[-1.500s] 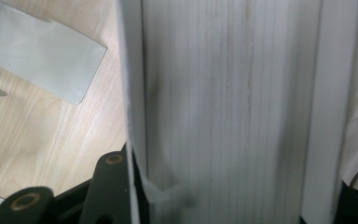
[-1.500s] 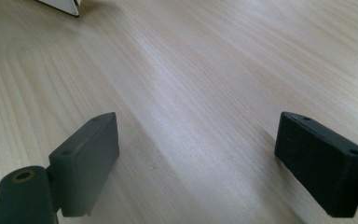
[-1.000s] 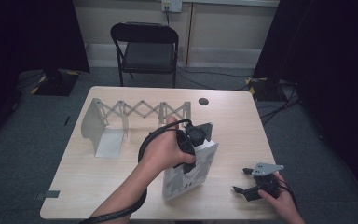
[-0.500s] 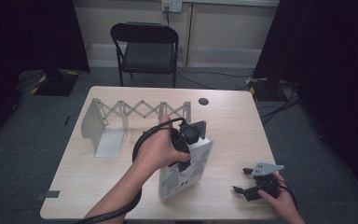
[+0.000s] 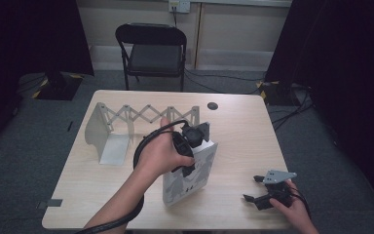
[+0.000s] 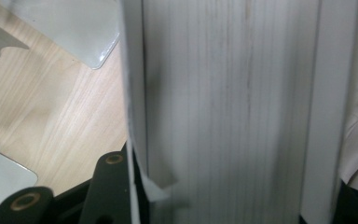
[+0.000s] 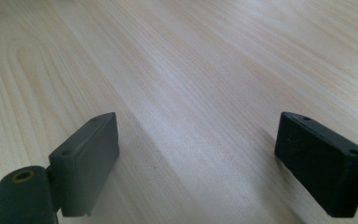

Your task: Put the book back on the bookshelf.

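One thick white-covered book [image 5: 190, 173] is clamped in the left gripper [image 5: 191, 146], whose fingers grip across its page block; against the frames a moment earlier it has tilted further and slid slightly toward the folding metal book rack [image 5: 126, 122], with its lower corner near or on the pale wooden worktop [image 5: 243, 126]. My judgement: the carry toward the rack is underway. Beside the near edge, the right gripper [image 5: 260, 192] rests with fingers [image 7: 86, 156] spread wide and empty.

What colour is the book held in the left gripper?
White or pale grey, with faint darker print on the cover; the book shows best in the high view, clamped by the left gripper.
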The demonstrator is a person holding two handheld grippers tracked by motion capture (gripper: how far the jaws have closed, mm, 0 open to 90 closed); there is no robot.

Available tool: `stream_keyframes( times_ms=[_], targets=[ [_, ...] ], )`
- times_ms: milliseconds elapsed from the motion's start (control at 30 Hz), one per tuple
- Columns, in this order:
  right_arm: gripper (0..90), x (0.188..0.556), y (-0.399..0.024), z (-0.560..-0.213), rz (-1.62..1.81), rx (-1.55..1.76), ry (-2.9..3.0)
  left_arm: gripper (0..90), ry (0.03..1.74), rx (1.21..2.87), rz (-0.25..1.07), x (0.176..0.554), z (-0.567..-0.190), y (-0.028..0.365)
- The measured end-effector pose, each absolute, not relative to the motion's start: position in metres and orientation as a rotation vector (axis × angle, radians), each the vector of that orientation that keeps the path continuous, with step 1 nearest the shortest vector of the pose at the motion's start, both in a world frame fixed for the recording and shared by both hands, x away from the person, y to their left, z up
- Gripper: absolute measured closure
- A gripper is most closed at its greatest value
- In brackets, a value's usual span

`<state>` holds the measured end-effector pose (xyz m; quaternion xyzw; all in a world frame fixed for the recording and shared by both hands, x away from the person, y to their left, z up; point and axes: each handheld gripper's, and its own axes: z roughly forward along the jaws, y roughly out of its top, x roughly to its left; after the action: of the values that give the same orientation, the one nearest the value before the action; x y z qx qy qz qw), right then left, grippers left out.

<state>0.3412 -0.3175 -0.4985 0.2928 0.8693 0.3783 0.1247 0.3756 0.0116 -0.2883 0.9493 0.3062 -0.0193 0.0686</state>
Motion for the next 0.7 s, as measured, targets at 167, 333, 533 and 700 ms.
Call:
stream_keyframes(
  times_ms=[167, 333, 533, 700],
  targets=[
    [13.0, 0.341, -0.317, -0.499, 1.105, 0.853, 2.533, 53.0, 0.942, 2.853, -0.068, 0.377, -0.286, 0.016],
    [13.0, 0.341, -0.317, -0.499, 1.105, 0.853, 2.533, 53.0, 0.959, 2.845, -0.065, 0.378, -0.284, 0.02],
    [13.0, 0.341, -0.317, -0.499, 1.105, 0.853, 2.533, 53.1, 0.983, 2.828, -0.069, 0.38, -0.283, 0.029],
    [13.0, 0.341, -0.317, -0.499, 1.105, 0.853, 2.533, 53.1, 1.01, 2.822, -0.064, 0.381, -0.282, 0.035]
  ],
)
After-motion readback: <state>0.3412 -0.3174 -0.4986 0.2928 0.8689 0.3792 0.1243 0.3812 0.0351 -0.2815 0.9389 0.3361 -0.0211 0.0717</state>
